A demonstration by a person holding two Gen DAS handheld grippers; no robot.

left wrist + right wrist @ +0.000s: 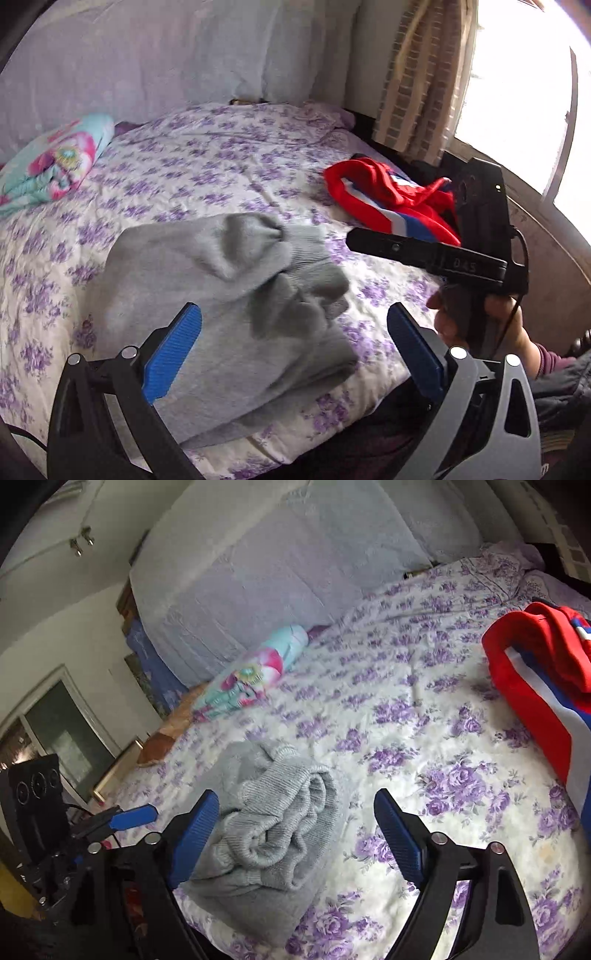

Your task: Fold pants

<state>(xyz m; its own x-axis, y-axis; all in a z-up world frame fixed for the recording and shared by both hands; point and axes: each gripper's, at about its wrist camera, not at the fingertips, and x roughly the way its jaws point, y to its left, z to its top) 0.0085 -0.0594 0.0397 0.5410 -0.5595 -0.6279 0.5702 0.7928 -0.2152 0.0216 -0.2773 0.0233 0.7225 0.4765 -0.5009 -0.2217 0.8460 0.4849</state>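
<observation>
Left wrist view shows the grey pants bunched near the bed's front edge, soft, light knit best pinched at the ribbed cuffs, with the left gripper and right gripper both spread wide, empty.

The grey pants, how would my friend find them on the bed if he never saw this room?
Start at the bed with the purple-flowered cover. The grey pants lie bunched near its front edge. They are plain soft grey, unlike the red clothes toward the window and the turquoise-pink bundle by the pillows.
</observation>
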